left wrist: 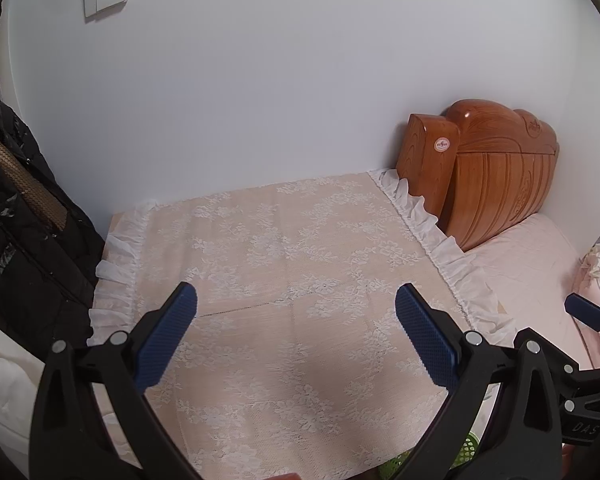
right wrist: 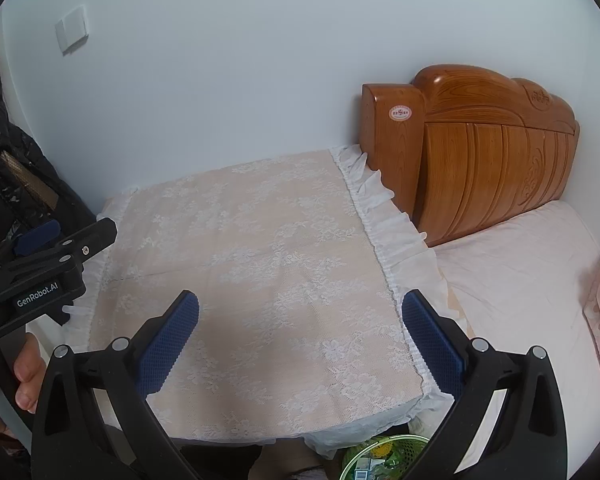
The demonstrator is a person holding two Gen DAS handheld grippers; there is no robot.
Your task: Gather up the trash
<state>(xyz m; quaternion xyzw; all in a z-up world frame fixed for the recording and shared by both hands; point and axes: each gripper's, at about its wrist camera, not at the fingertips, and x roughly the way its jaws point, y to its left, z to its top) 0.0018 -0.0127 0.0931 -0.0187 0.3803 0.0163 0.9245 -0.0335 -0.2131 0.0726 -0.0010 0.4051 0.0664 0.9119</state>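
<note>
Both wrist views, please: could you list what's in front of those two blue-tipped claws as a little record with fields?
Surface: low table under a peach lace cloth with white ruffled edge, nothing lying on it
Left gripper: open, holding nothing, over the cloth
Right gripper: open, holding nothing, over the cloth's near edge
Bin: green mesh basket below the near edge, holding scraps
Right of table: carved wooden headboard and pale pink bed
Left edge: black puffer jacket
</note>
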